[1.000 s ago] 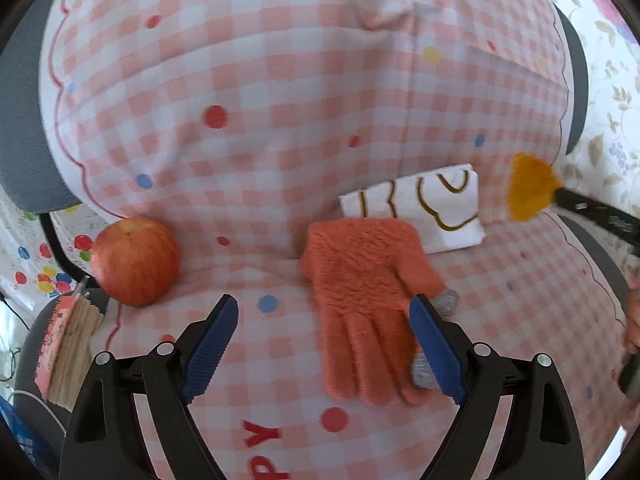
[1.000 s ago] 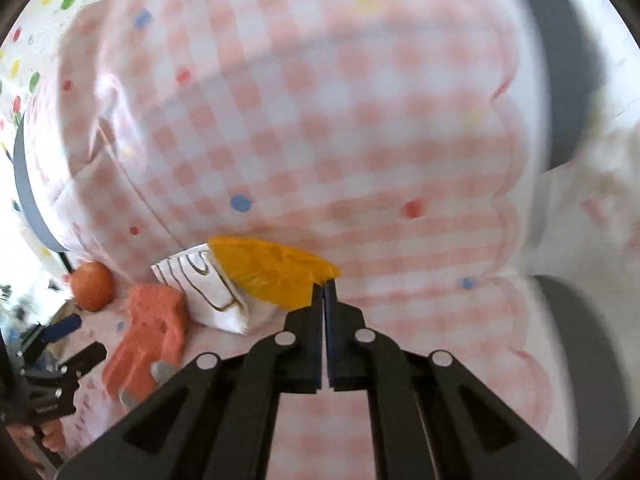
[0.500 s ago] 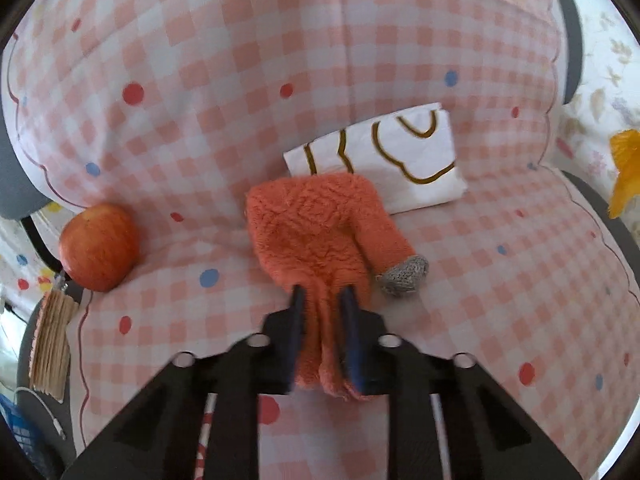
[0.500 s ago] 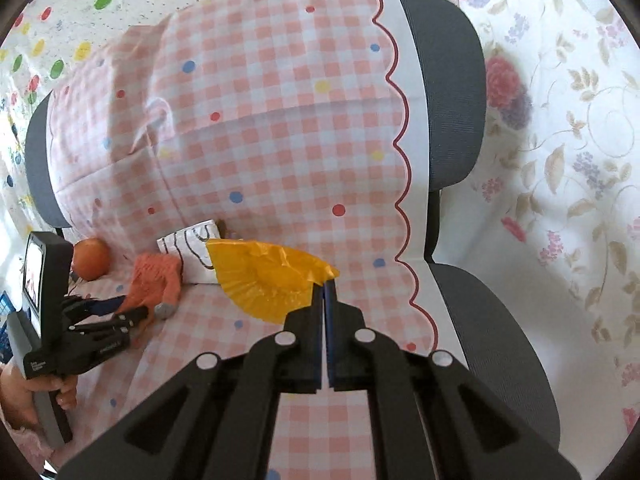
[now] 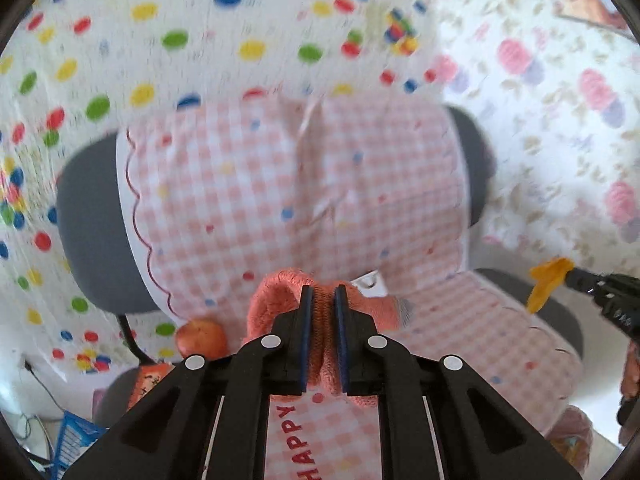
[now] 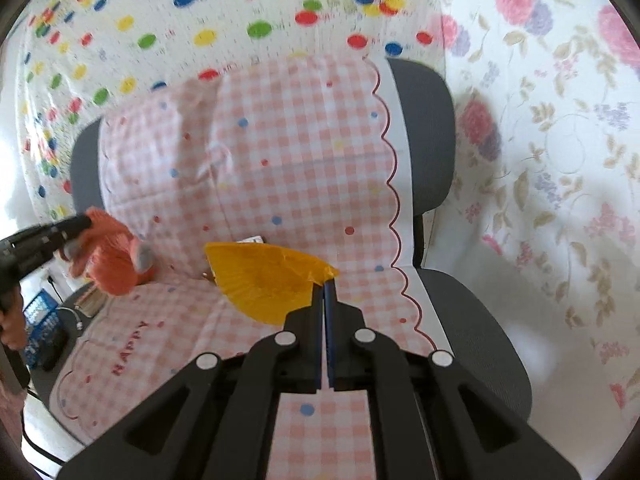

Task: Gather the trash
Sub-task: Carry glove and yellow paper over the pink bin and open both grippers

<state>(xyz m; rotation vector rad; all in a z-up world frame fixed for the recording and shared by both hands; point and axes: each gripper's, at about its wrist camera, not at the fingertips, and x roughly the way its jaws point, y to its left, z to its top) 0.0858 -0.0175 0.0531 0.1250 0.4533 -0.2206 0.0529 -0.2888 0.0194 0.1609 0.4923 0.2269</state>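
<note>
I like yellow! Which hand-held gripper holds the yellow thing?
The right hand-held gripper pinches the crinkled yellow paper cupcake liner; the left hand-held gripper grips the fuzzy orange knitted glove instead.

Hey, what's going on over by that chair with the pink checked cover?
A person is clearing things off the chair with a handheld gripper in each hand. The left gripper has just closed on an orange knitted glove and holds it above the seat. The right gripper is shut on a flattened yellow paper cupcake liner, also lifted. An apple and a white packet remain on the seat.
</note>
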